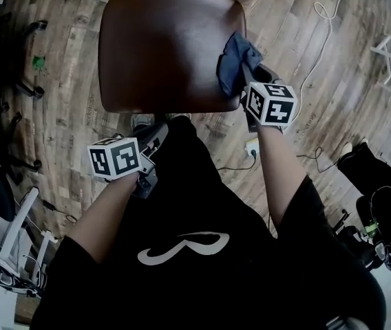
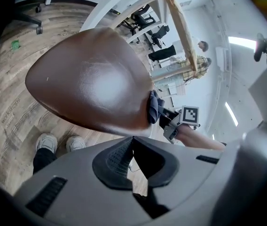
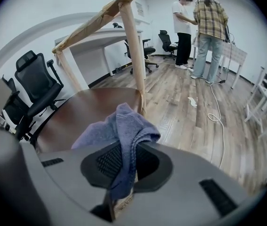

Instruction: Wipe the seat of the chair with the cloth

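The chair's brown seat (image 1: pixel 171 47) fills the upper middle of the head view. A blue-grey cloth (image 1: pixel 235 64) lies bunched on the seat's right edge. My right gripper (image 1: pixel 250 78) is shut on it; in the right gripper view the cloth (image 3: pixel 124 128) hangs pinched between the jaws of that gripper (image 3: pixel 126 161), above the seat (image 3: pixel 77 109). My left gripper (image 1: pixel 160 130) hovers just off the seat's front edge, shut and holding nothing. The left gripper view looks past that gripper (image 2: pixel 133 138) at the seat (image 2: pixel 91 86), with the cloth (image 2: pixel 153 108) at its far rim.
Pale wooden back posts (image 3: pixel 133 46) rise behind the seat. A white cable (image 1: pixel 323 33) and a power strip (image 1: pixel 252 146) lie on the wood floor at the right. Black office chairs (image 3: pixel 35 88) stand left. Two people (image 3: pixel 211 32) stand far off. My shoes (image 2: pixel 46 142) are below the seat.
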`<state>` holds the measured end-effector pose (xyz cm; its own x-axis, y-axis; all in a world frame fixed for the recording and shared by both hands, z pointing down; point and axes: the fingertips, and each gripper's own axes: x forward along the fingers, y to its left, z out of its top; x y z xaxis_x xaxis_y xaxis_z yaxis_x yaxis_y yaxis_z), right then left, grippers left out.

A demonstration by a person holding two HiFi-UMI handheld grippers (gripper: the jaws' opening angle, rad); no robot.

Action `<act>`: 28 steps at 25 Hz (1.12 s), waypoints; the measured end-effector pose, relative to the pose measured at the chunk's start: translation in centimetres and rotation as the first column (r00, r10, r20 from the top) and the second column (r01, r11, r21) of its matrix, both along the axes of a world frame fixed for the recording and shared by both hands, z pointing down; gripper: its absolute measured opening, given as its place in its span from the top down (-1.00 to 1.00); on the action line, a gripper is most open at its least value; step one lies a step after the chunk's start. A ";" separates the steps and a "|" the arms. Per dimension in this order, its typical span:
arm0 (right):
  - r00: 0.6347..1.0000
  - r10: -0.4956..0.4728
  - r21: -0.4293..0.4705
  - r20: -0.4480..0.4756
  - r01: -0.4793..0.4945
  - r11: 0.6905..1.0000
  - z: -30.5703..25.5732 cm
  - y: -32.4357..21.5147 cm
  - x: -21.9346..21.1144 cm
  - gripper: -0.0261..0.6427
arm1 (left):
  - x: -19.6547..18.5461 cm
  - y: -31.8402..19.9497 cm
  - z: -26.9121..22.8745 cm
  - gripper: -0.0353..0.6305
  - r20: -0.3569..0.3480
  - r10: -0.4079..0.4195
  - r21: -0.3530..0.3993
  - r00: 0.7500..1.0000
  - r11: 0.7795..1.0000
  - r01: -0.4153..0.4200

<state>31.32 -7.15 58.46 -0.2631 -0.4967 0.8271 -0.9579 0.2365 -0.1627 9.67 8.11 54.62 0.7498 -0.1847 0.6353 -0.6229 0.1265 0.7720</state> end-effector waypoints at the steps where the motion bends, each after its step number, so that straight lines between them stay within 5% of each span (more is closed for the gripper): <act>1: 1.000 0.001 0.002 0.002 -0.001 1.000 0.0 0.0 0.0 0.78 | -0.1 0.2 0.0 0.85 0.001 -0.004 -0.001 1.000 1.000 0.004; 16: 0.999 0.052 0.067 -0.013 -0.051 0.996 -2.3 -0.4 -1.6 0.78 | -3.7 1.6 0.7 0.85 0.005 -0.052 -0.021 0.999 0.998 0.052; 28: 0.977 -0.151 0.188 0.149 0.122 0.975 -8.9 -0.7 -17.7 0.78 | -11.3 2.7 0.6 0.85 0.022 -0.123 -0.012 0.992 0.992 0.124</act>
